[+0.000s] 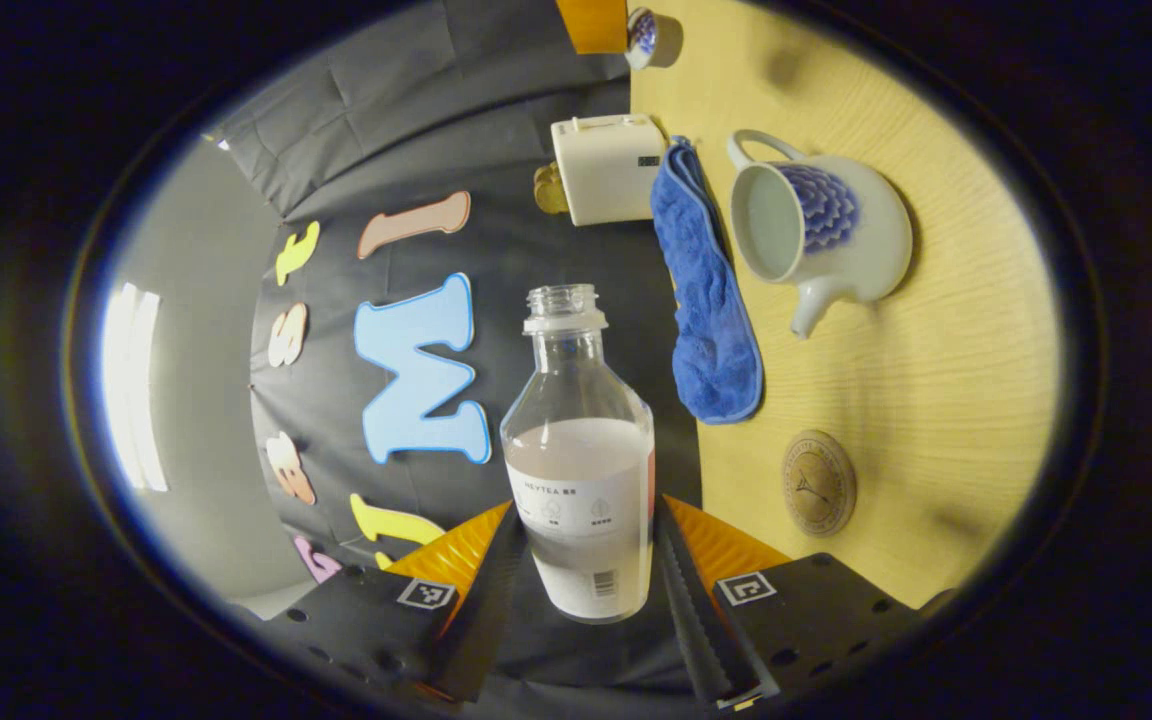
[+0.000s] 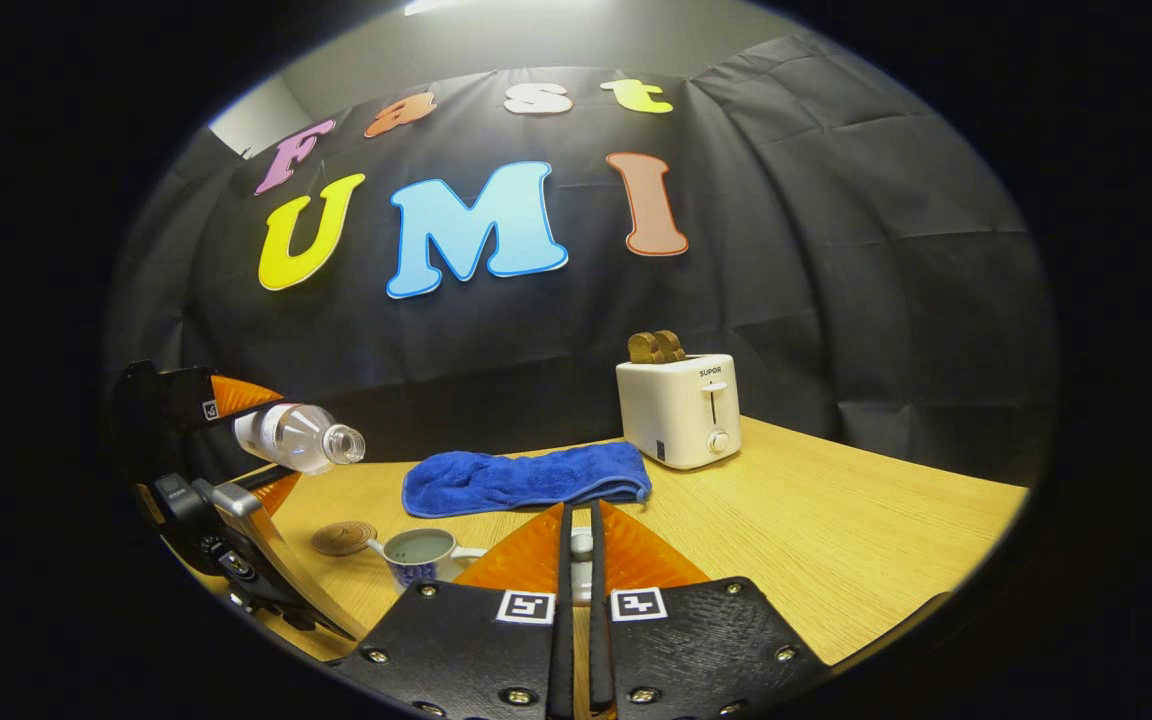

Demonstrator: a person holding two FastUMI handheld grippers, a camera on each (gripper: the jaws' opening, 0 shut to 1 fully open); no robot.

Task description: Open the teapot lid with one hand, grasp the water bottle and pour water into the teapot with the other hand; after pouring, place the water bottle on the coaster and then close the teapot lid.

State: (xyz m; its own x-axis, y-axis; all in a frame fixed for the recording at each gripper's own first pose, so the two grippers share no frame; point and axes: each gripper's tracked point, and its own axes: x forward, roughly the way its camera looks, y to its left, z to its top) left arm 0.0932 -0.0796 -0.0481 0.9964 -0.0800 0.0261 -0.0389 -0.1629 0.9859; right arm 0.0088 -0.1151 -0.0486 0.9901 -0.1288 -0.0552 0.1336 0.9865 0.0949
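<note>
So the left gripper [image 1: 581, 575] has the water bottle [image 1: 581, 440] clamped between its fingers, low on the body around the label. In the right gripper view the bottle [image 2: 298, 436] lies nearly on its side in the air, open mouth aimed toward the middle of the bench [image 2: 836, 520], cap off. It looks about half full, and I can't see any water leaving the mouth.

The teapot [image 1: 821, 235] sits on the bench with its lid off, opening bare, spout toward the coaster [image 1: 818, 482]. From the right gripper view the teapot [image 2: 421, 555] is below and a bit past the bottle mouth, so the neck's long axis points over it, not into it. My guess: the mouth needs to come over the opening and tip more.

The right gripper [image 2: 581, 560] is pinched nearly closed on something small and pale, probably the lid [image 2: 582, 545] by its knob, but I can't tell for sure.

Coaster is free, near the teapot, beside the blue towel [image 1: 711, 310].
</note>
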